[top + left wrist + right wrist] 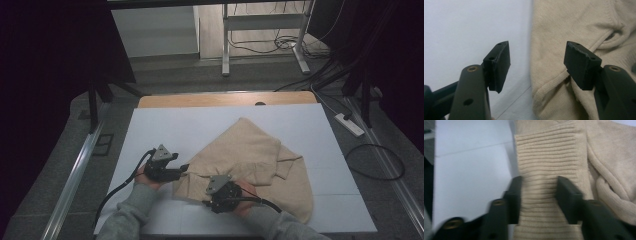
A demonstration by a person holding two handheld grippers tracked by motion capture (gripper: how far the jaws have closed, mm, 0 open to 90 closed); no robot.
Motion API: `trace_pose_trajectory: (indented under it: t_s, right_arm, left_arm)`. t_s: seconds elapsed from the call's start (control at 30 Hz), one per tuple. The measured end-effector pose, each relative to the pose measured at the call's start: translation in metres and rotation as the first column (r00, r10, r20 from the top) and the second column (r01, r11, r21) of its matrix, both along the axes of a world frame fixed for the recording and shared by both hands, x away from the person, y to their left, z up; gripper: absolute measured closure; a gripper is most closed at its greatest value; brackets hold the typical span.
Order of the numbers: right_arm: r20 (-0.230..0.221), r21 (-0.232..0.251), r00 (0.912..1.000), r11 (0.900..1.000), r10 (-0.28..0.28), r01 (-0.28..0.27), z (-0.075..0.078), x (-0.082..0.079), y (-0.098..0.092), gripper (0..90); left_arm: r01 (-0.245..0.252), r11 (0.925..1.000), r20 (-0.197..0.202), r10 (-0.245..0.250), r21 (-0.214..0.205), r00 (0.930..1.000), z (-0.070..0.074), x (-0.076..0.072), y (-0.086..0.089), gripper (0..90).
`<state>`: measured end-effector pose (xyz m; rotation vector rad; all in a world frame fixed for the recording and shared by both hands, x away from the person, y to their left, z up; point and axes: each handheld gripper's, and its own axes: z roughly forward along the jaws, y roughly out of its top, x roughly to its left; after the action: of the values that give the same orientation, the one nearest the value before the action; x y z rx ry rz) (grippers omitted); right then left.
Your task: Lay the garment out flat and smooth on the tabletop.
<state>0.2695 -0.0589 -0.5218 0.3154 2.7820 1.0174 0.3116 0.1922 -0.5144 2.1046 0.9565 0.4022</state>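
A beige knitted sweater lies folded on a white sheet that covers the table, its bulk spreading from the centre toward four o'clock in the high view. The left gripper rests low on the sheet at about eight o'clock from the centre, pointing toward three o'clock at the sweater's near left edge. In the left gripper view its jaws stand well apart, one over bare sheet and the other over the knit; the sweater's edge runs between them, and neither pad presses on it. The right gripper sits at six o'clock, at the sweater's near corner, held in the person's right hand. In the right gripper view its jaws stand at a middling width on either side of the ribbed hem band; the picture is blurred, and whether the pads pinch the knit cannot be told.
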Motion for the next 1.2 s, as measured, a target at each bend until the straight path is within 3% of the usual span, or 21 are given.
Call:
trace_pose_trajectory:
  t_s: [0.13, 0.23, 0.3, 0.4, 0.43, 0.53, 0.6, 0.67, 0.7, 0.73, 0.8, 0.87, 0.93, 1.0, 1.03, 1.1, 1.2]
  right_arm:
    - [-0.048, 0.032, 0.9989, 0.9995, 0.004, -0.002, 0.001, 0.0, -0.004, 80.7]
    - [-0.084, 0.075, 0.9963, 0.9971, 0.02, -0.014, 0.005, -0.005, -0.006, 84.4]
    - [-0.121, 0.109, 0.9895, 0.9919, 0.078, -0.065, 0.011, -0.015, -0.007, 84.7]
    - [-0.165, 0.134, 0.9683, 0.9769, 0.188, -0.167, 0.018, -0.042, -0.002, 85.1]
    - [-0.185, 0.142, 0.9568, 0.9694, 0.224, -0.2, 0.018, -0.051, 0.001, 85.1]
    - [-0.262, 0.147, 0.9082, 0.9435, 0.327, -0.297, 0.01, -0.076, 0.012, 84.6]
    - [-0.239, 0.106, 0.9094, 0.94, 0.341, -0.324, 0.004, -0.083, 0.016, 77.6]
    - [-0.288, 0.147, 0.8992, 0.9431, 0.329, -0.298, 0.003, -0.08, 0.013, 67.2]
    - [-0.286, 0.163, 0.9069, 0.9483, 0.309, -0.272, 0.006, -0.077, 0.009, 61.6]
    - [-0.252, 0.174, 0.9282, 0.9564, 0.274, -0.235, 0.013, -0.073, 0.001, 57.0]
    - [-0.23, 0.2, 0.949, 0.9648, 0.216, -0.171, 0.023, -0.064, -0.016, 53.8]
    - [-0.179, 0.202, 0.9777, 0.9767, 0.109, -0.072, 0.031, -0.053, -0.045, 49.7]
    - [-0.129, 0.187, 0.9915, 0.9822, 0.011, 0.013, 0.033, -0.046, -0.073, 47.7]
    - [-0.093, 0.174, 0.9901, 0.9773, -0.105, 0.12, 0.033, -0.041, -0.109, 47.1]
    - [-0.088, 0.177, 0.9833, 0.969, -0.159, 0.173, 0.034, -0.041, -0.128, 47.2]
    - [-0.08, 0.179, 0.964, 0.9477, -0.254, 0.264, 0.035, -0.045, -0.163, 47.2]
    - [-0.116, 0.169, 0.9223, 0.9078, -0.369, 0.384, 0.03, -0.062, -0.212, 45.0]
  left_arm:
    - [-0.003, 1.0, 0.0, 0.003, 0.003, 1.0, 0.0, 0.0, 0.0, 37.7]
    - [-0.005, 1.0, 0.003, 0.004, 0.004, 1.0, 0.001, -0.001, 0.0, 37.6]
    - [-0.004, 1.0, 0.004, 0.004, 0.005, 1.0, 0.001, -0.001, 0.001, 37.5]
    - [-0.003, 1.0, 0.003, 0.003, 0.008, 1.0, 0.001, -0.001, 0.001, 37.2]
    - [-0.003, 1.0, 0.003, 0.003, 0.009, 1.0, 0.0, -0.001, 0.001, 37.2]
    - [0.0, 1.0, 0.003, 0.0, 0.008, 1.0, 0.0, -0.001, 0.001, 37.1]
    - [0.001, 1.0, 0.002, -0.001, 0.009, 1.0, 0.0, -0.001, 0.001, 37.1]
    - [0.003, 0.9999, 0.001, -0.003, 0.012, 1.0, 0.0, -0.001, 0.001, 36.7]
    - [0.005, 0.9998, 0.001, -0.005, 0.017, 1.0, 0.0, -0.001, 0.001, 36.6]
    - [0.006, 0.9998, 0.001, -0.006, 0.02, 1.0, 0.0, -0.002, 0.0, 36.6]
    - [0.012, 0.9996, 0.0, -0.012, 0.026, 0.9999, -0.001, -0.002, 0.0, 36.3]
    - [0.011, 0.9995, 0.0, -0.011, 0.028, 0.9999, -0.001, -0.002, 0.0, 36.1]
    - [0.011, 0.9995, -0.001, -0.011, 0.029, 0.9999, -0.001, -0.002, 0.0, 36.1]
    - [0.01, 0.9996, 0.001, -0.01, 0.027, 1.0, -0.001, -0.002, 0.0, 36.1]
    - [0.009, 0.9996, 0.001, -0.009, 0.027, 1.0, -0.001, -0.003, 0.0, 36.1]
    - [0.009, 0.9996, 0.0, -0.009, 0.027, 1.0, -0.001, -0.003, -0.001, 36.1]
    - [0.013, 0.9994, -0.001, -0.013, 0.032, 0.9999, -0.001, -0.003, -0.001, 36.0]
